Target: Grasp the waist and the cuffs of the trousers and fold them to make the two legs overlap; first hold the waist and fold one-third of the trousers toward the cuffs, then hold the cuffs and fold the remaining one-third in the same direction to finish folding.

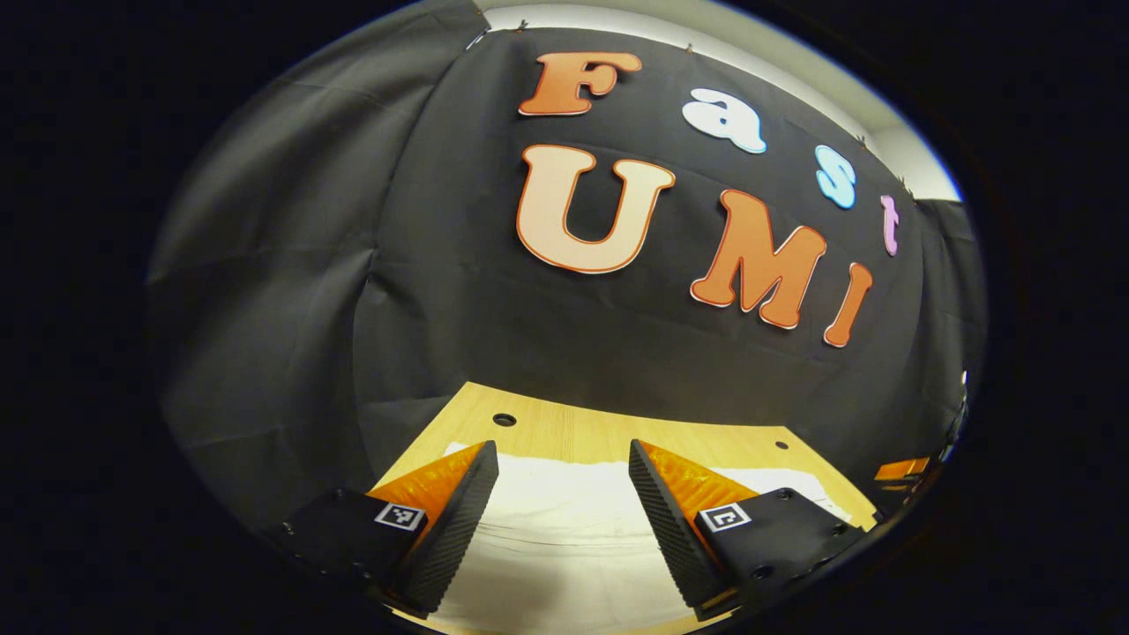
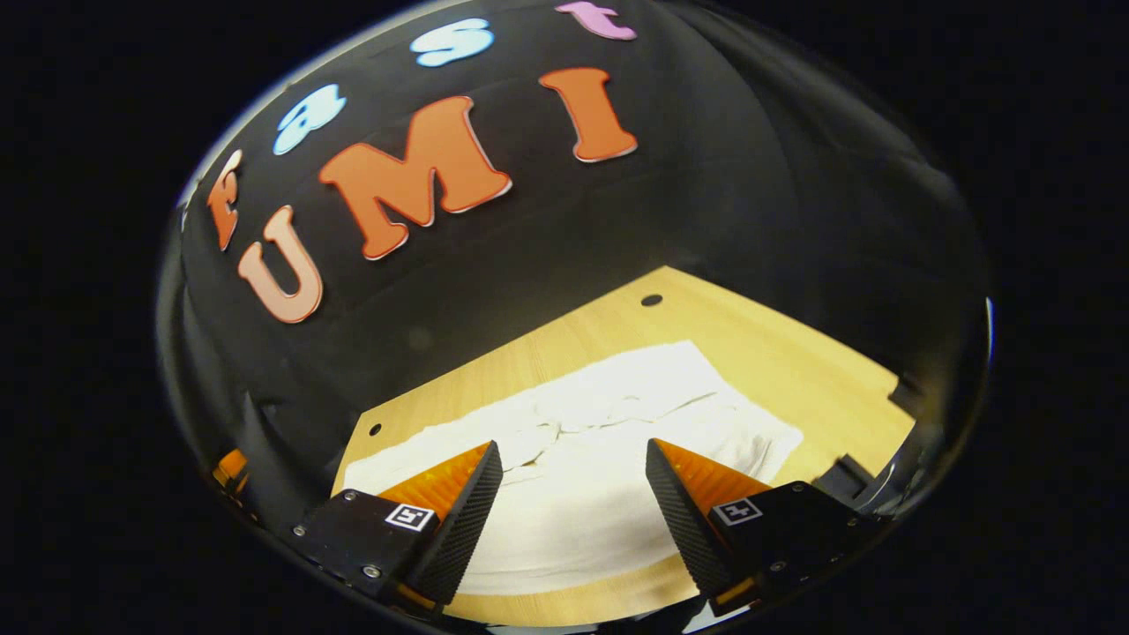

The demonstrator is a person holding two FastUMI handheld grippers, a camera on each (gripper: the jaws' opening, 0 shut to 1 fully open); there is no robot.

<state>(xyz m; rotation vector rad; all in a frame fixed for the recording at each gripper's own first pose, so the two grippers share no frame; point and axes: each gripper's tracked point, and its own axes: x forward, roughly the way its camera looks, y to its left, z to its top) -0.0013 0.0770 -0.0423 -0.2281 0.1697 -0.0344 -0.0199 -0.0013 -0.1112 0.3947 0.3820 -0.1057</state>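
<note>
- Nearest the lens in the left gripper view: left gripper (image 1: 563,520), fingers spread wide, nothing between them, hovering above white cloth.
- Nearest the lens in the right gripper view: right gripper (image 2: 573,520), likewise released, fingers well apart, gripping nothing.
- Just beyond both sets of fingers: trousers (image 2: 582,441), white, lying flat on the table (image 2: 794,353), creased and bunched through the middle.
- In the left gripper view, trousers (image 1: 564,529) spanning the gap between the fingers, far edge running straight across the table (image 1: 573,428).
- Farther out: pale wooden tabletop with small round holes near its rear edge, bare wood around the cloth on the far and right sides.
- Behind everything: black cloth wall closing off the booth.
- At the far right rim of the left gripper view, an orange scrap (image 1: 900,469), likely part of the other gripper; too small to confirm.
- Step in hand, judged from the layout: no grasp taken, garment not lifted; whether the legs overlap already cannot be told.
- Next move, as a judgement: lowering each gripper to an end of the garment, waist and cuffs, closing on the fabric edge, then carrying it over; which end is the waist cannot be told.
</note>
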